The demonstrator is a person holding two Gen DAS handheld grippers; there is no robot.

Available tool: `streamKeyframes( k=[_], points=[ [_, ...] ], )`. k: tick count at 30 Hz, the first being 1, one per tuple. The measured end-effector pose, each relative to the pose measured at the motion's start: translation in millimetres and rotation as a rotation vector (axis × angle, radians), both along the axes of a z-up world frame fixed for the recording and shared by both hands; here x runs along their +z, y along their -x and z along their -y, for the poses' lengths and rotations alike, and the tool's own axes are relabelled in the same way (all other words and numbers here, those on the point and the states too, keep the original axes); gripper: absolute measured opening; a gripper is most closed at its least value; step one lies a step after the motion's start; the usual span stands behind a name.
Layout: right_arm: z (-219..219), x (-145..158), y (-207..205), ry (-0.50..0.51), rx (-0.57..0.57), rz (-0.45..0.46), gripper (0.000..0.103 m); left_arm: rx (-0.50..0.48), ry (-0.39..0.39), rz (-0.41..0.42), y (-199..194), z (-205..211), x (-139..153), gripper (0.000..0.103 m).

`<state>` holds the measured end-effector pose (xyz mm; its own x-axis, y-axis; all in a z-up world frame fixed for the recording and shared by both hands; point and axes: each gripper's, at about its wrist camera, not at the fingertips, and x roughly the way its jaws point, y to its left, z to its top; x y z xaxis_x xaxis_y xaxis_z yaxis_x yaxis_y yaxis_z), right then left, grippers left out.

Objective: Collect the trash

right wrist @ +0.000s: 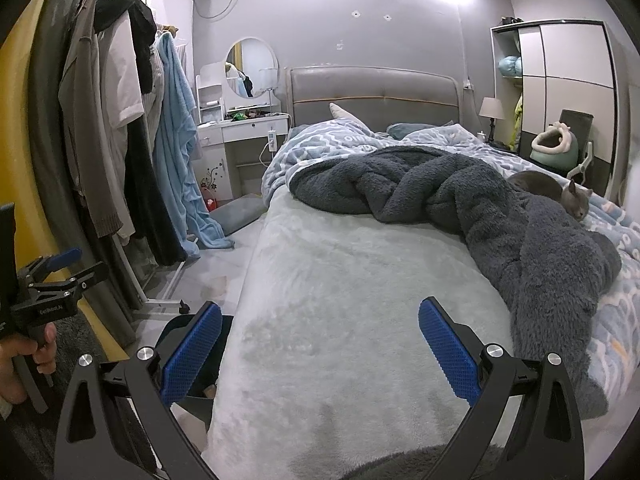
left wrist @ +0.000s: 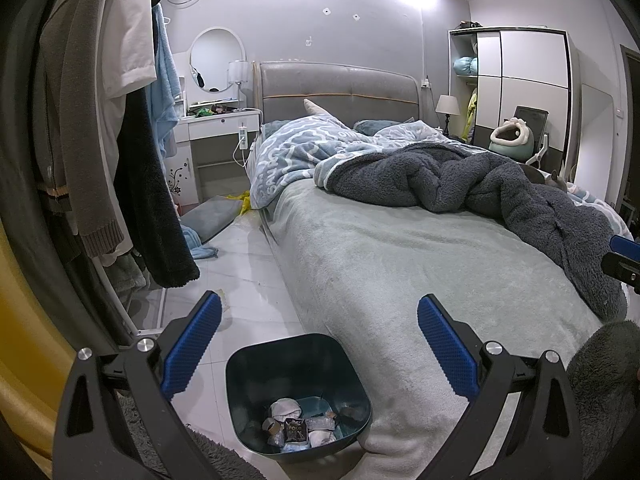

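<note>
Left gripper: jaws spread wide, blue ribbed pads clear of everything, nothing held. Directly below it, between the two fingers in the left wrist view, stands a dark teal bin on the pale tiled floor, its right side close against the foot corner of the bed. Inside the bin: crumpled white tissue, a small dark packet with lettering too small to read fully, and other wrappers — all lying at the bottom.

Right gripper: jaws equally wide apart, empty, hovering over the grey-green bed cover. In the right wrist view the bin shows only partly, behind the left finger at the bed's edge. The left gripper's side and the hand gripping its handle appear at the far left of that view.

Mid-distance: a dark grey fleece blanket is heaped across the bed, over a blue patterned duvet. A grey cat lies on the bed's right side, just beside the fleece.

Left of the bed — a clothes rack hung with garments, including a light blue robe.

Far end: grey padded headboard, white dressing table with round mirror, and a wardrobe in the right corner.
</note>
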<state>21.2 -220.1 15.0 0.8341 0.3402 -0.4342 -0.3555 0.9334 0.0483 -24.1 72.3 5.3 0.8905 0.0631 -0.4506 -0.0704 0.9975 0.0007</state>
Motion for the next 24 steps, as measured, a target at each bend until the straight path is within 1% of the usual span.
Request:
streamKeyframes(
  k=[24],
  points=[
    [4.5, 0.4, -0.5, -0.006, -0.002, 0.000, 0.100, 0.002, -0.001, -0.003, -1.0, -0.9, -1.8, 0.100]
  ],
)
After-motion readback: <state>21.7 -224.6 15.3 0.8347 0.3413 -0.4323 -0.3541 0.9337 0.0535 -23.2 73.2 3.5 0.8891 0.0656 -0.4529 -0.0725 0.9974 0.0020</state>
